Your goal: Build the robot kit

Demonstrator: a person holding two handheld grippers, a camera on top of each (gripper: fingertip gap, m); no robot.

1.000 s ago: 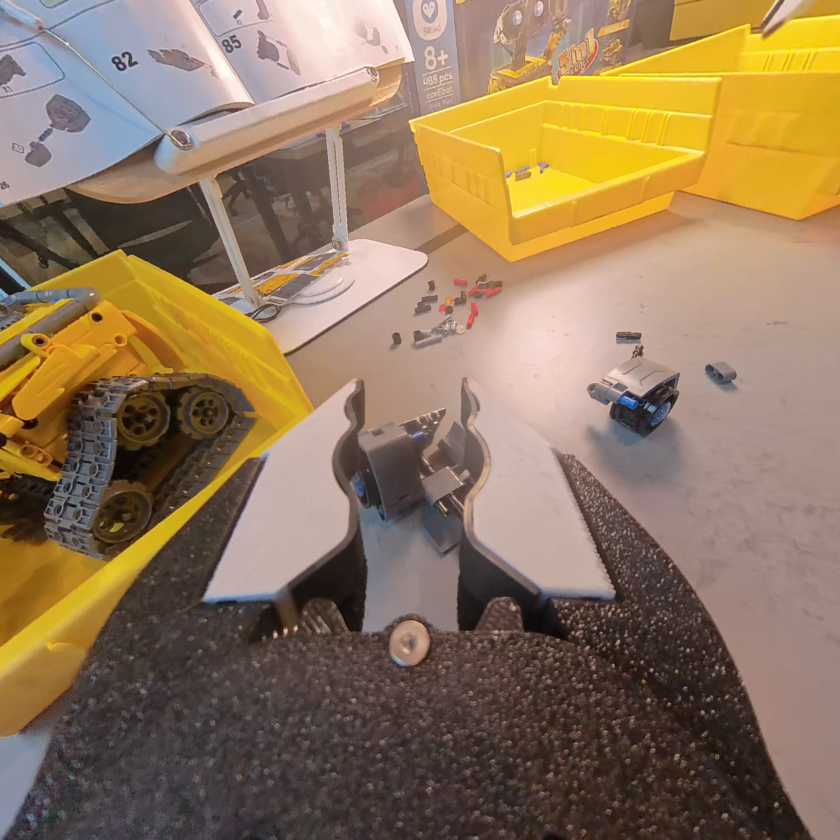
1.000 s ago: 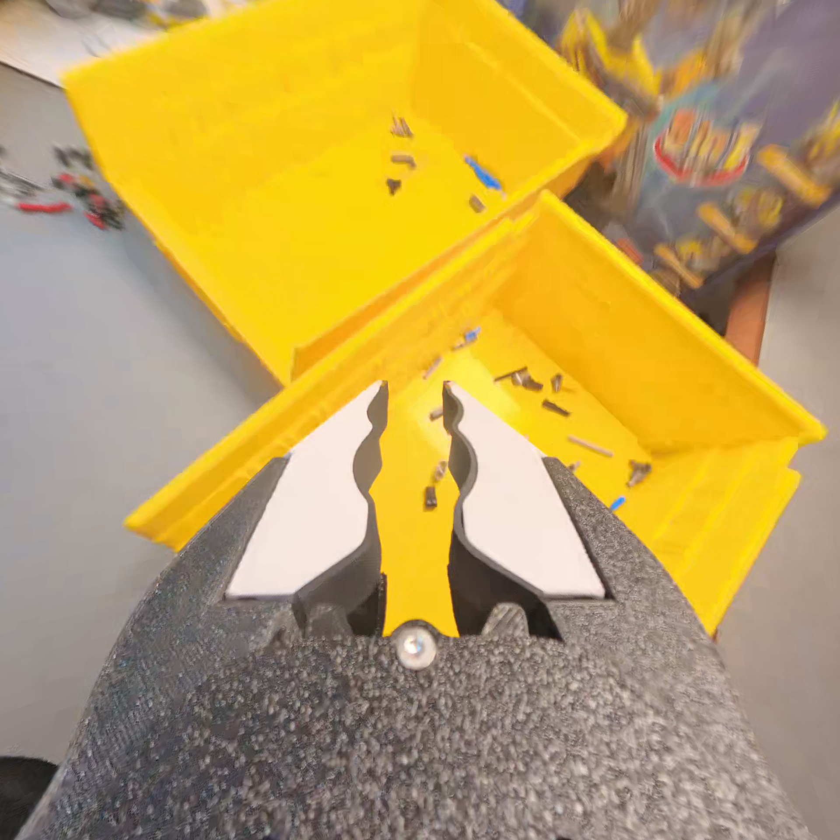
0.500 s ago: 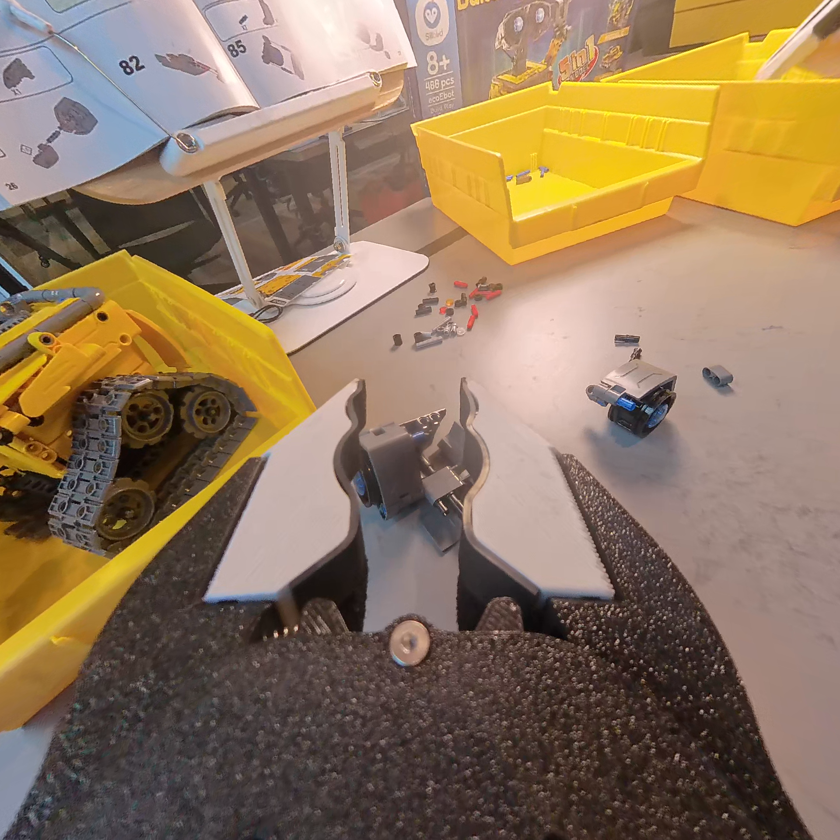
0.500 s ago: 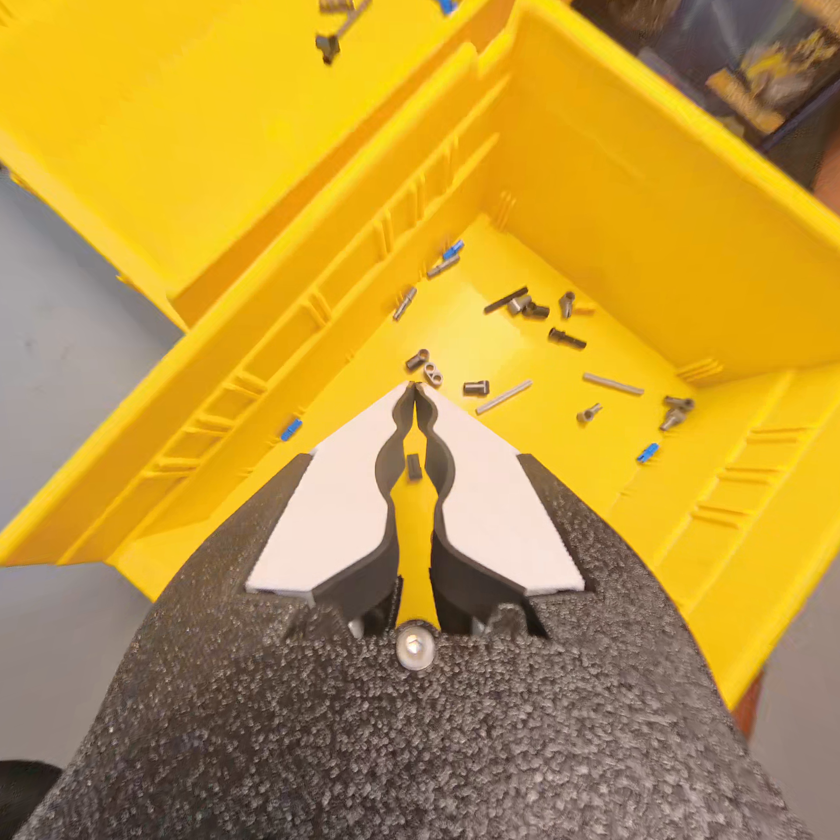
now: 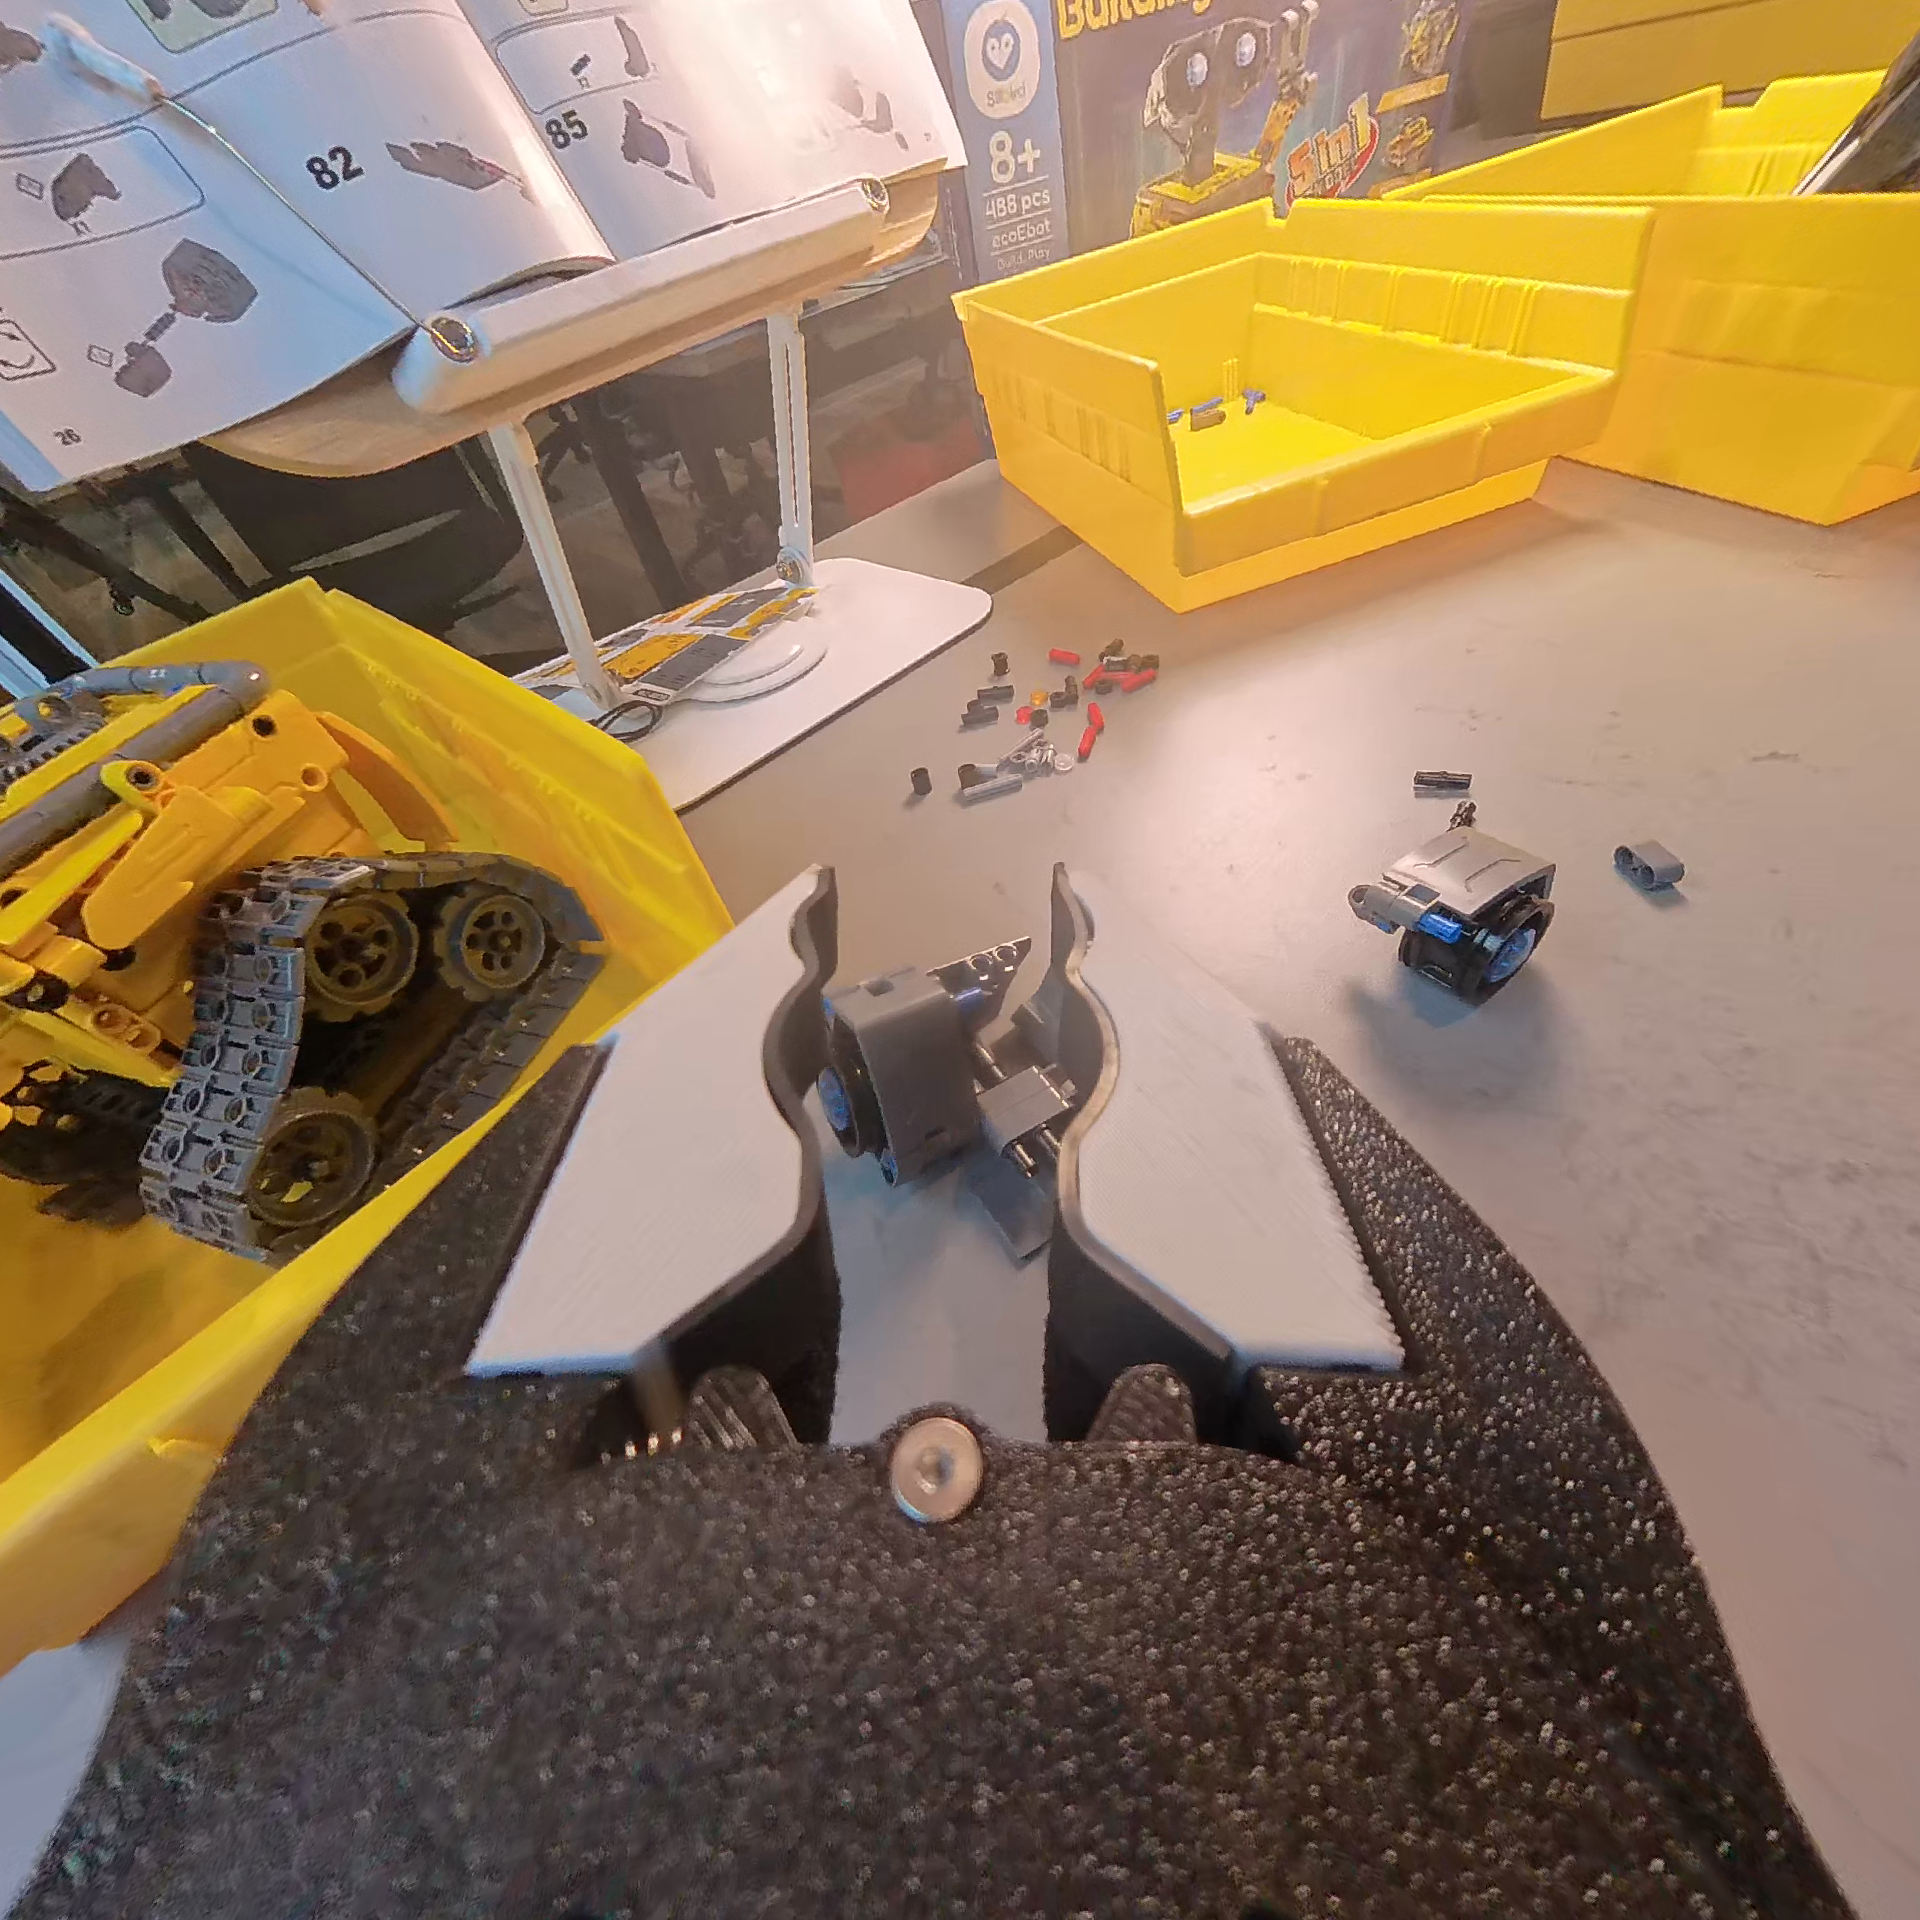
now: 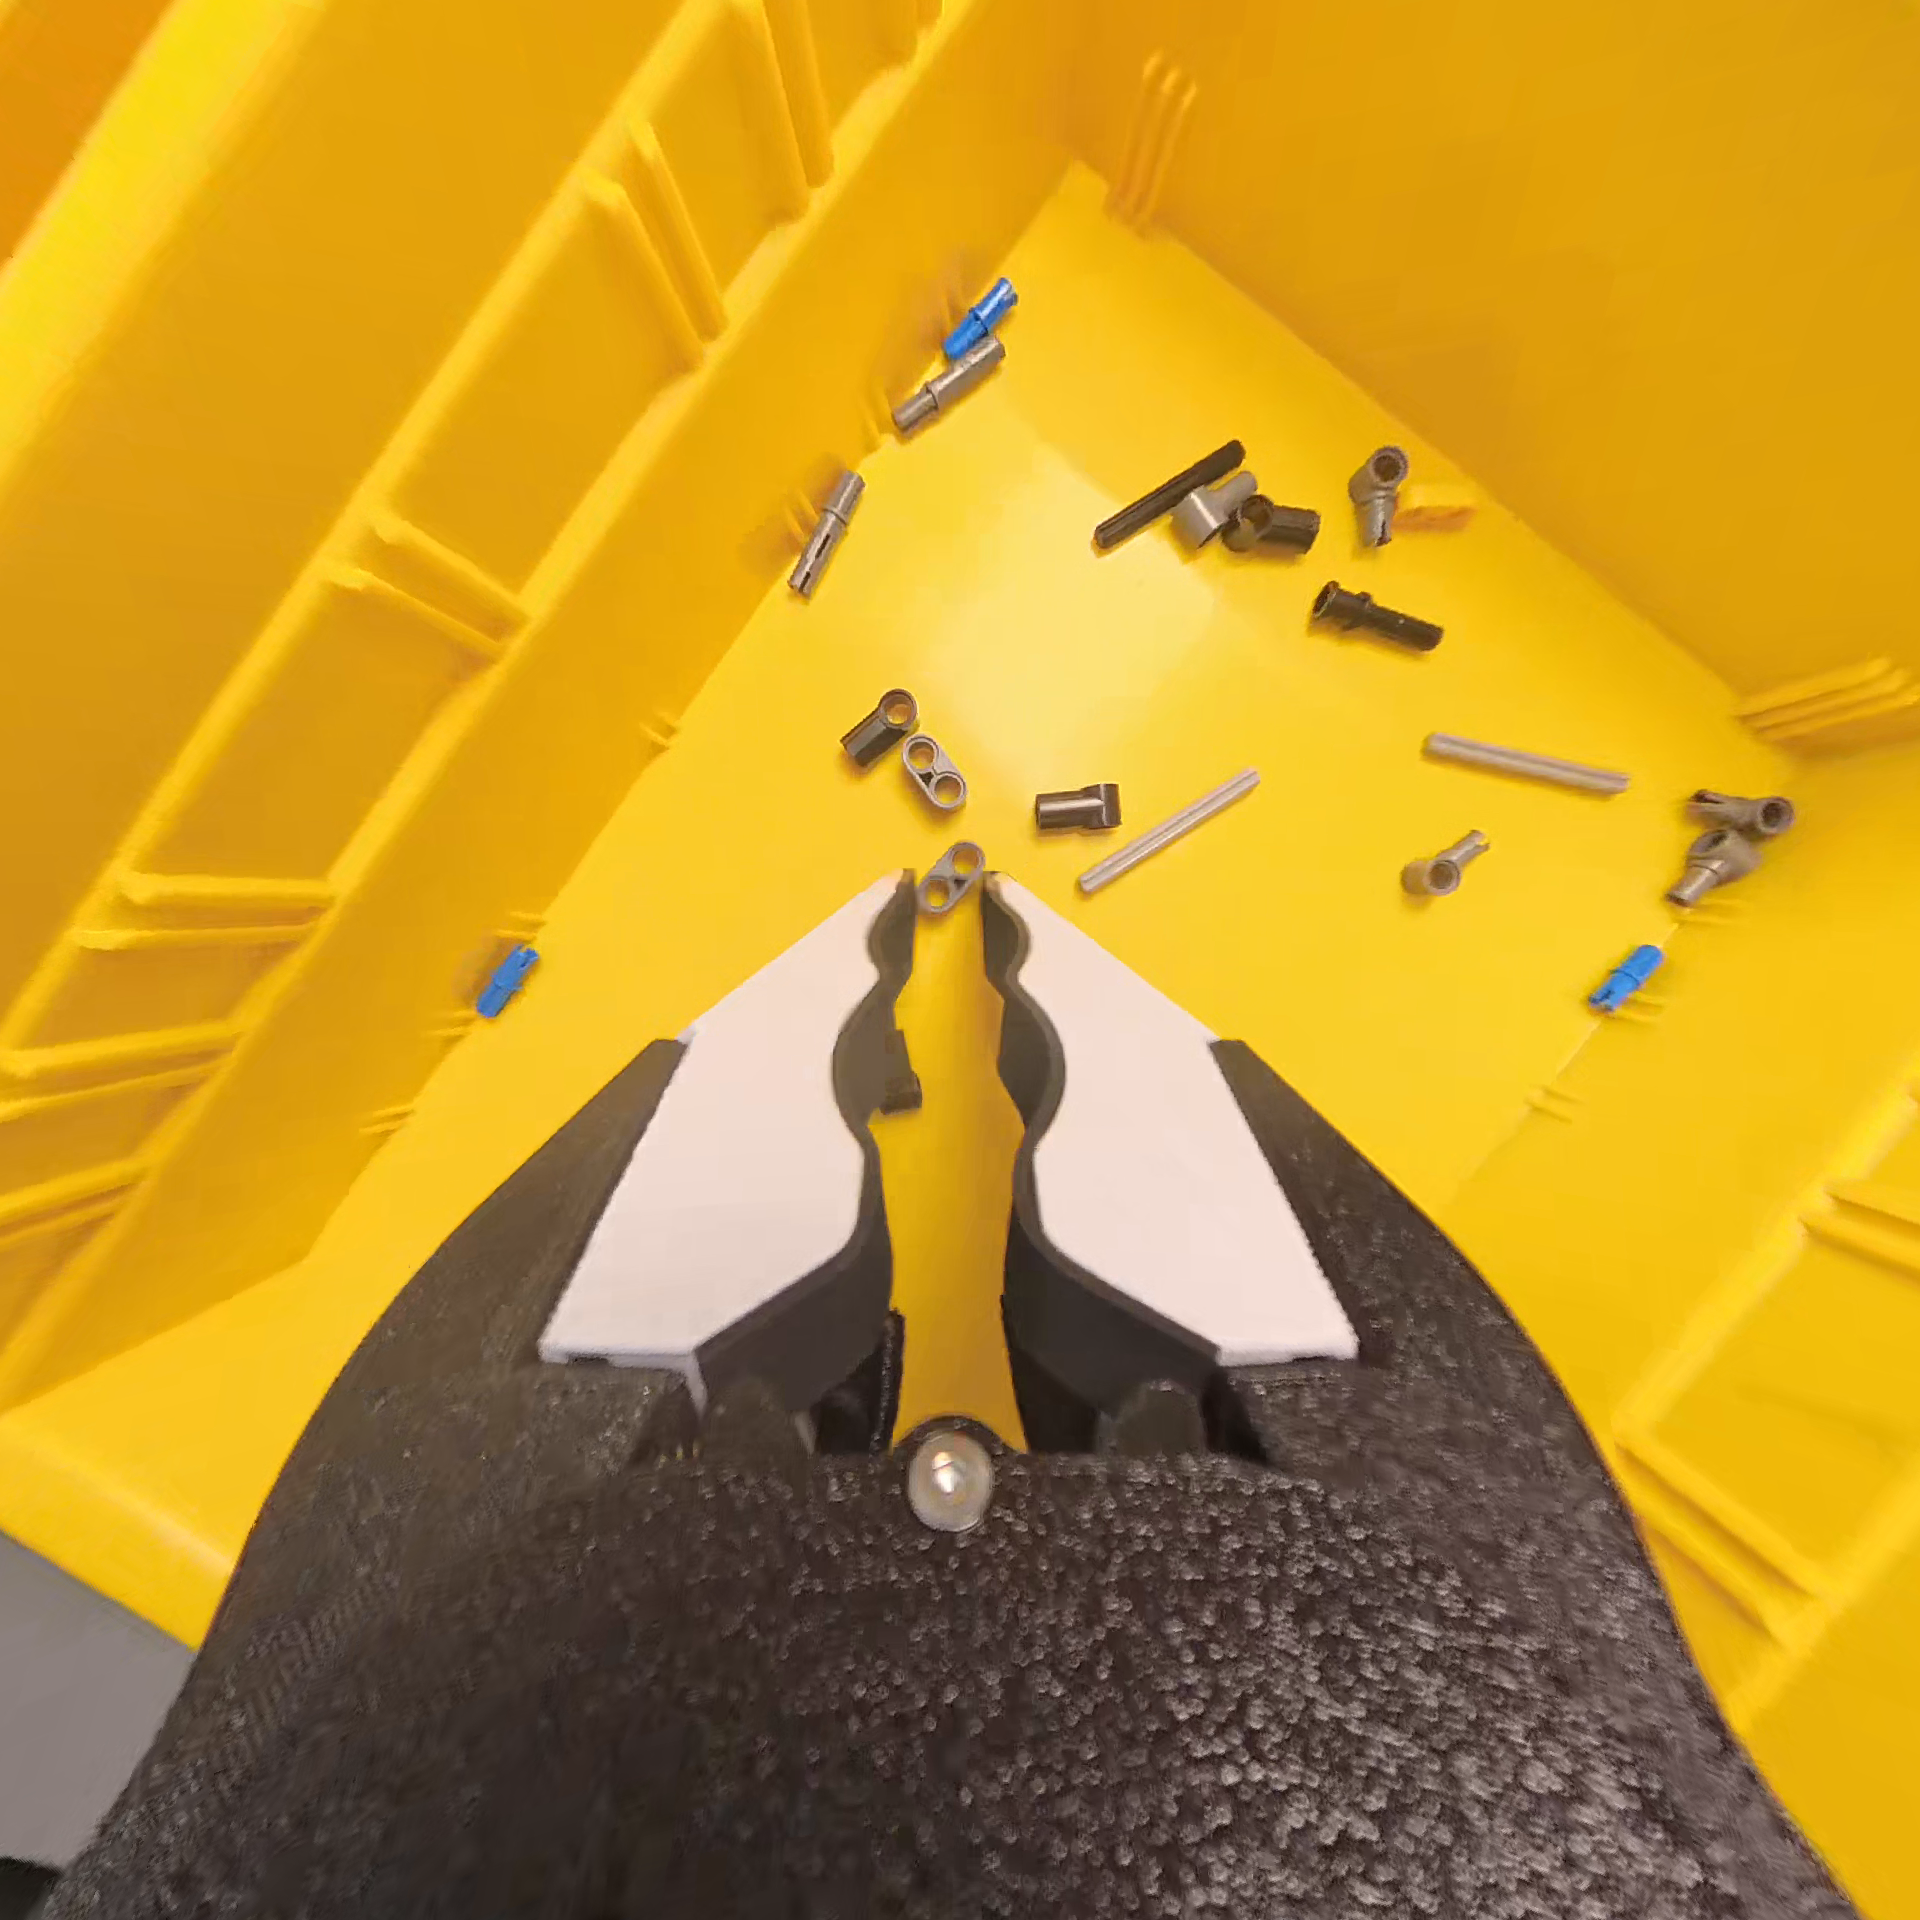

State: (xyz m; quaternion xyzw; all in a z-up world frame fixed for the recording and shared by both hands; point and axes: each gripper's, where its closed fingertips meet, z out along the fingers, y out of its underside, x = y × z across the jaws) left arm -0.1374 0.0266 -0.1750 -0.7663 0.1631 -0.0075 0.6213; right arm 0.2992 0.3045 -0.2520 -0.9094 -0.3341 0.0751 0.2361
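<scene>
Between left gripper (image 5: 943, 914) fingers: clamped grey brick assembly (image 5: 920, 1075).
At right gripper (image 6: 951, 883) tips: nipped grey two-hole connector (image 6: 952, 878), yellow bin (image 6: 1455, 260) beneath.

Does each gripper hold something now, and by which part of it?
The left gripper holds a grey block assembly by its two sides. The right gripper pinches a small grey two-hole connector by its lower end, inside the yellow bin.

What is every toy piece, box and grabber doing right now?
Left gripper: shut on grey brick assembly, above the table.
Right gripper: nearly closed around small grey two-hole connector.
Yellow plastic parts bin: open, loose pins inside.
Yellow tracked toy vehicle: lying in a bin.
Instruction booklet: open on stand.
</scene>
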